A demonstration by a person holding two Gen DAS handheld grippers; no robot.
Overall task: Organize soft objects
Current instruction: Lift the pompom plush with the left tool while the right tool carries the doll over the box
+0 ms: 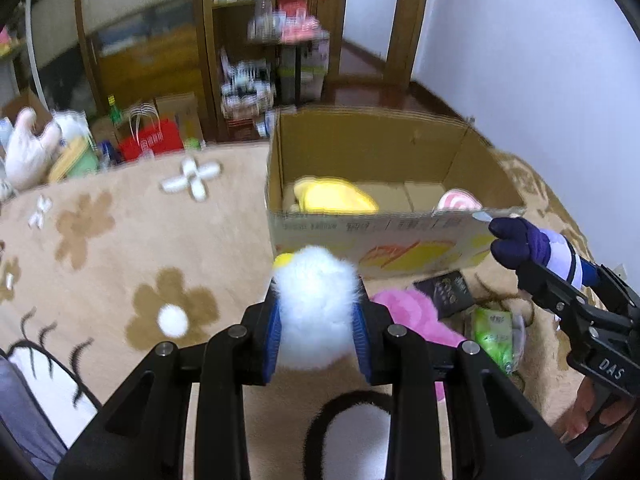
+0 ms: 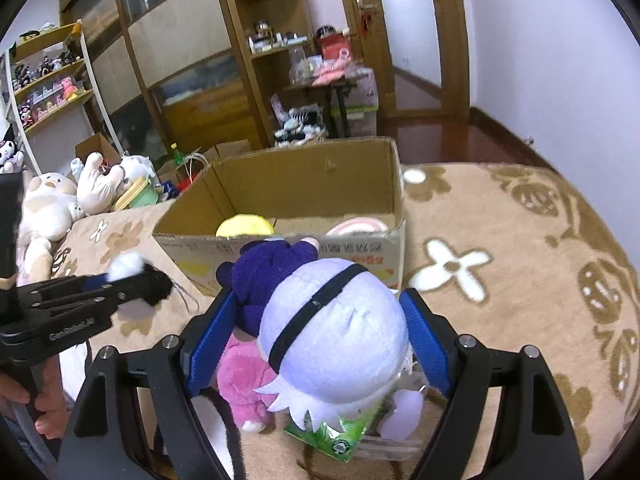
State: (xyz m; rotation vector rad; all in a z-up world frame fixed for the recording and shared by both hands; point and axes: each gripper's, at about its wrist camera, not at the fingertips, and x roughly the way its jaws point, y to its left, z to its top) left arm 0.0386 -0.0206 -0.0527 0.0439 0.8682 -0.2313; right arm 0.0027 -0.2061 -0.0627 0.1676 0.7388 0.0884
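My left gripper (image 1: 317, 294) is shut on a white fluffy plush (image 1: 316, 320) with a yellow tip, lifted over the flowered beige blanket (image 1: 120, 248). A black-edged part (image 1: 348, 420) hangs below it. My right gripper (image 2: 320, 300) is shut on a doll (image 2: 340, 340) with a lavender head, a black band and a dark purple body. Both stand just short of the open cardboard box (image 1: 360, 220), where a yellow plush (image 1: 332, 196) and a pink swirled item (image 1: 458, 202) lie. The right wrist view shows the left gripper (image 2: 136, 276) at the left, the box (image 2: 280, 184) ahead.
A pink plush (image 2: 240, 380), a green packet (image 2: 332, 440) and a dark booklet (image 1: 444, 292) lie on the blanket under the grippers. Cream plush toys (image 2: 48, 208) are piled at the far left. Wooden shelves (image 2: 260, 52) and a doorway stand behind the box.
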